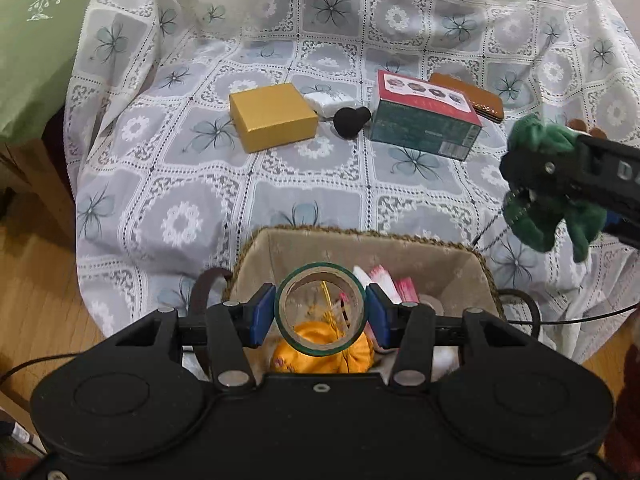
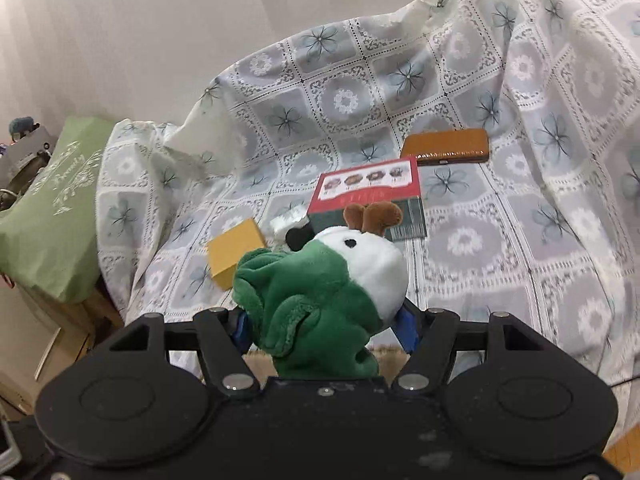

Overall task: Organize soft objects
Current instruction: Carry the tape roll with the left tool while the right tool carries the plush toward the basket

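A green-and-white plush toy with brown antlers (image 2: pixel 320 300) is pinched in the right gripper (image 2: pixel 324 328) at three o'clock of the fabric-lined woven basket (image 1: pixel 486 268), over which a green-edged tape roll (image 1: pixel 320 309) is clamped in the left gripper (image 1: pixel 320 316); judged next, the plush is to be carried above the basket and released.

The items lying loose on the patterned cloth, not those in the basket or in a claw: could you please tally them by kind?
Boxes: 2, the yellow box and the red-topped green box
Brown case: 1
Black rounded object: 1
White packet: 1
Total: 5
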Demonstrator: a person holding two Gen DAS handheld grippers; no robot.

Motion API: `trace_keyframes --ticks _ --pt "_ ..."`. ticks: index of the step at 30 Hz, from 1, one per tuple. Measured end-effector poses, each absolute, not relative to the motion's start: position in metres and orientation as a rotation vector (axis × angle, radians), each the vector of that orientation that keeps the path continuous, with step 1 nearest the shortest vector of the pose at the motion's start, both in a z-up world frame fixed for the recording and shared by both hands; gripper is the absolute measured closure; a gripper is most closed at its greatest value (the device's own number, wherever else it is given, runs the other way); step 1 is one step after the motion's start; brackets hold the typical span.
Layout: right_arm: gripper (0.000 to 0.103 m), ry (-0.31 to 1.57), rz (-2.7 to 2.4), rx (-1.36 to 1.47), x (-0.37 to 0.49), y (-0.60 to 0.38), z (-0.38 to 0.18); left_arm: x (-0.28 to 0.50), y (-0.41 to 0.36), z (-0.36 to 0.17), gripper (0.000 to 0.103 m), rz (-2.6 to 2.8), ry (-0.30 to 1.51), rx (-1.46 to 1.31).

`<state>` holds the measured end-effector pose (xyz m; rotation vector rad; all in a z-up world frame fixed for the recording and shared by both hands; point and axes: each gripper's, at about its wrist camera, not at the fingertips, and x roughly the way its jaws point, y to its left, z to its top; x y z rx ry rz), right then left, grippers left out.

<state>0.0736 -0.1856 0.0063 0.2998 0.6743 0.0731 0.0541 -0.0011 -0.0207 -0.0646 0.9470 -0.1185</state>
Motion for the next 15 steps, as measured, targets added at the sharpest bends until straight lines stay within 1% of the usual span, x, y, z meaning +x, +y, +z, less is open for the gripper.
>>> trace_keyframes --ticks 8,15 --pt "0.037 0.674 0.064 0.327 0.015 -0.185 0.013 0.035 -0.005 -0.024 0.055 -0.127 0.957 -0.079" --pt "0.037 0.659 0.014 0.262 -0.026 -0.178 0.02 0.032 -0.002 -0.023 0.055 -0.106 0.947 -0.094"
